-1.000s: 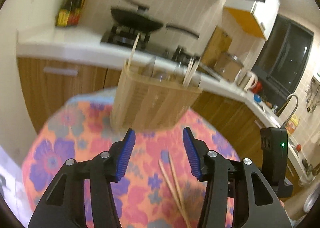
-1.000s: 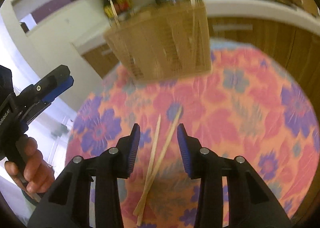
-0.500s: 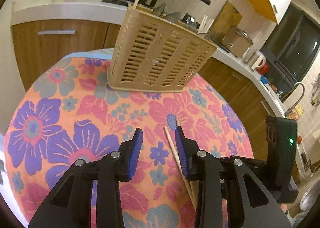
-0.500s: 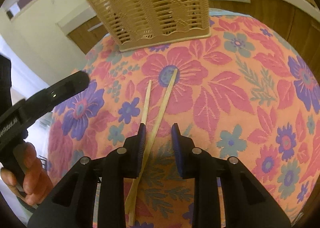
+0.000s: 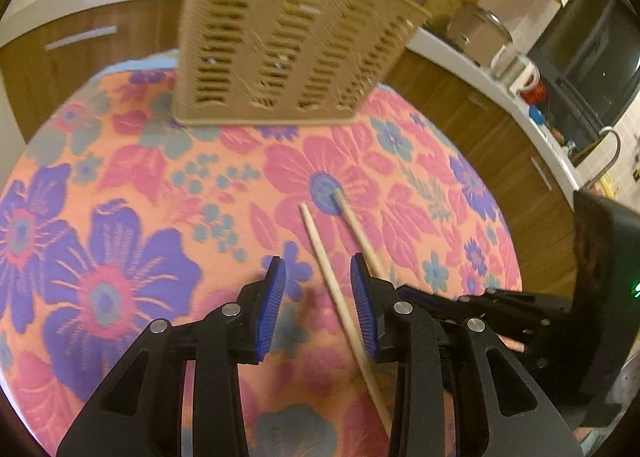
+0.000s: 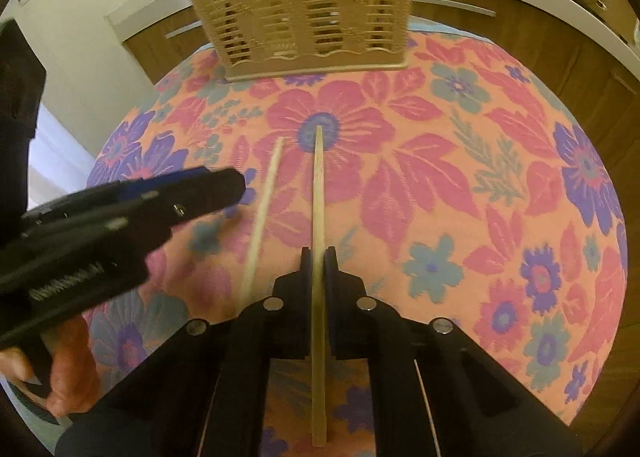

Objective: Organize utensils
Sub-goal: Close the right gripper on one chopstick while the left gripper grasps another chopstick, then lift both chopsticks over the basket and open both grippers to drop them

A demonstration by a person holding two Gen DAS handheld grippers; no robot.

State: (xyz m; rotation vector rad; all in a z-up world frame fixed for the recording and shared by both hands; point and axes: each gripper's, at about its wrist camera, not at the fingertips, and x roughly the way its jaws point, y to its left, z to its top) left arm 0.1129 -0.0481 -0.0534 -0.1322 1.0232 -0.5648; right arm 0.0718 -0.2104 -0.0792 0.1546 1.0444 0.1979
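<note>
Two wooden chopsticks lie on the floral tablecloth. My right gripper is shut on the right chopstick, which points toward the beige slotted utensil basket. The left chopstick lies free beside it. In the left wrist view my left gripper is open, low over the cloth, with the left chopstick lying between its blue pads. The right chopstick runs behind its right finger. The basket stands at the table's far side.
The round table has a pink, orange and purple flowered cloth. Wooden cabinets and a white counter curve behind it, with a kettle and pot on top. The left gripper's body and the hand holding it fill the right view's left side.
Both grippers dropped lower toward the chopsticks. My right gripper closed on the right chopstick. My left gripper narrowed its opening and moved over the left chopstick.
</note>
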